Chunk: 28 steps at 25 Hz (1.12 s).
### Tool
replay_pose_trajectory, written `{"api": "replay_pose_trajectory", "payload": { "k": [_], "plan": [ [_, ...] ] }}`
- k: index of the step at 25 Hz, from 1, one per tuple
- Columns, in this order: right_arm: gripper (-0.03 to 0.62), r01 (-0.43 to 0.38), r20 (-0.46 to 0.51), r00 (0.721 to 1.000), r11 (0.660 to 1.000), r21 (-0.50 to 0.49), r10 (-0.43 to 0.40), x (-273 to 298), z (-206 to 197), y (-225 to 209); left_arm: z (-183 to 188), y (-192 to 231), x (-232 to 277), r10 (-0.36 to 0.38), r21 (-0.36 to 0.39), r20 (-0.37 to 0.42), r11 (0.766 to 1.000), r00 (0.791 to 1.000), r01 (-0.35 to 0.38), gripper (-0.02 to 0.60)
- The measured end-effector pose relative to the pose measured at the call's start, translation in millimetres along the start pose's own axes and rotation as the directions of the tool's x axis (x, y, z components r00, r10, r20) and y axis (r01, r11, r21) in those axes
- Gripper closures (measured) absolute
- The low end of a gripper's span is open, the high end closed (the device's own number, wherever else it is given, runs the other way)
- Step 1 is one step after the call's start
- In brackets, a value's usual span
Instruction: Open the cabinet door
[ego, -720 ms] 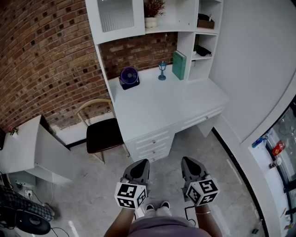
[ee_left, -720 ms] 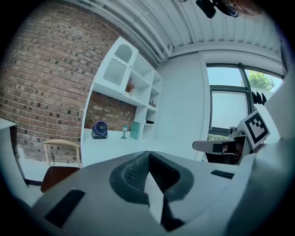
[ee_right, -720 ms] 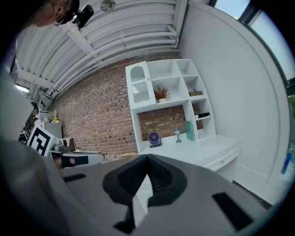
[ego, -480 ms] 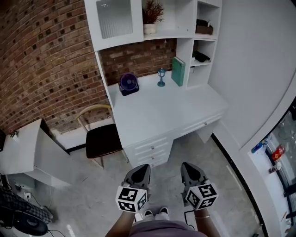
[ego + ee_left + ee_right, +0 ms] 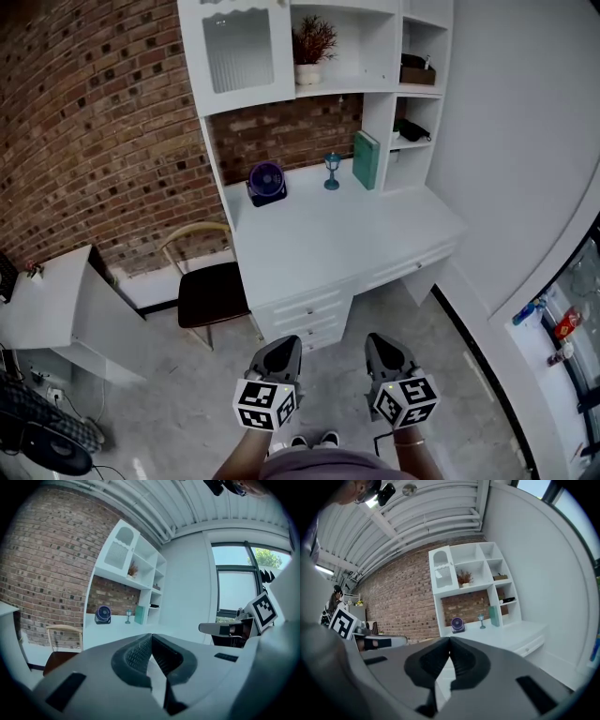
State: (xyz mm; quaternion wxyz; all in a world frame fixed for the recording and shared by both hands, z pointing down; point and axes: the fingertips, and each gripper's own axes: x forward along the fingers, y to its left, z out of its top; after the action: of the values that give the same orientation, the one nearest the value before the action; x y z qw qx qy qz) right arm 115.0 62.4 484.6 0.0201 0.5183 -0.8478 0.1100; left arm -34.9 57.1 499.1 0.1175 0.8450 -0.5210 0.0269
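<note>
Both grippers are low in front of the person, over the floor, jaws pressed together with nothing between them: left gripper and right gripper, side by side and pointing toward the furniture. The gripper views agree, with the pads meeting and both empty. Brick wall fills the left and back. White desk stands against it with a shelf unit on top and drawers below. Cabinet door is at the upper left of that shelf unit. It is white with a ribbed glass panel and looks fully closed, flush with the frame. I can't make out a handle at this size. A low white side table is at far left, and a chair sits just beside the desk's left end. On the desktop sit a purple fan, a green book leaning on the shelf side and a tiny lamp. A potted plant sits in the open shelf right of the door. Task not started: the door is untouched and the grippers are well apart from it and far below. Still to do, by my read: step up to the desk, raise one gripper to the door, catch its edge or handle, swing it out.
</note>
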Motion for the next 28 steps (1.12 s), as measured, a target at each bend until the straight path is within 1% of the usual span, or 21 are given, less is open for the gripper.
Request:
{"api": "replay_pose_trajectory", "payload": {
  "k": [4, 7, 8, 9, 10, 13, 17, 23, 28],
  "plan": [
    [0.585, -0.003, 0.031, 1.0, 1.0, -0.003, 0.003, 1.2, 11.3, -6.9, 10.9, -0.8, 4.4, 0.014, 0.008, 0.028, 1.0, 1.0, -0.014, 0.58],
    [0.566, -0.02, 0.049, 0.999, 1.0, 0.001, 0.02, 1.7, 20.6, -11.1, 19.6, -1.9, 6.9, 0.018, 0.006, 0.049, 1.0, 0.999, -0.018, 0.58],
    [0.561, -0.027, 0.054, 0.998, 1.0, 0.0, 0.027, 1.3, 24.3, -11.8, 22.7, -2.4, 7.2, 0.021, 0.007, 0.055, 1.0, 0.998, -0.022, 0.57],
    [0.555, -0.033, 0.06, 0.998, 0.999, -0.003, 0.033, 0.8, 28.2, -12.4, 25.8, -2.9, 7.2, 0.026, 0.01, 0.061, 1.0, 0.998, -0.026, 0.54],
    [0.545, -0.037, 0.066, 0.997, 0.999, -0.006, 0.037, 0.3, 32.0, -12.9, 29.0, -3.2, 7.1, 0.03, 0.012, 0.068, 0.999, 0.997, -0.031, 0.529],
    [0.51, -0.049, 0.085, 0.995, 0.999, -0.018, 0.051, 1.1, 42.4, -14.3, 39.9, -3.1, 7.9, 0.038, 0.014, 0.091, 0.999, 0.995, -0.039, 0.518],
    [0.474, -0.076, 0.096, 0.992, 0.997, -0.018, 0.078, 7.7, 48.5, -14.9, 53.2, 0.4, 9.7, 0.05, 0.022, 0.11, 0.998, 0.993, -0.053, 0.486],
    [0.448, -0.107, 0.096, 0.99, 0.994, -0.008, 0.107, 34.6, 49.2, -18.3, 60.4, 19.0, 25.2, 0.074, 0.025, 0.123, 0.997, 0.99, -0.077, 0.48],
    [0.444, -0.113, 0.101, 0.988, 0.993, -0.02, 0.115, 75.3, 56.6, -29.1, 67.5, 45.5, 63.5, 0.071, 0.031, 0.128, 0.997, 0.989, -0.075, 0.472]
  ]
}}
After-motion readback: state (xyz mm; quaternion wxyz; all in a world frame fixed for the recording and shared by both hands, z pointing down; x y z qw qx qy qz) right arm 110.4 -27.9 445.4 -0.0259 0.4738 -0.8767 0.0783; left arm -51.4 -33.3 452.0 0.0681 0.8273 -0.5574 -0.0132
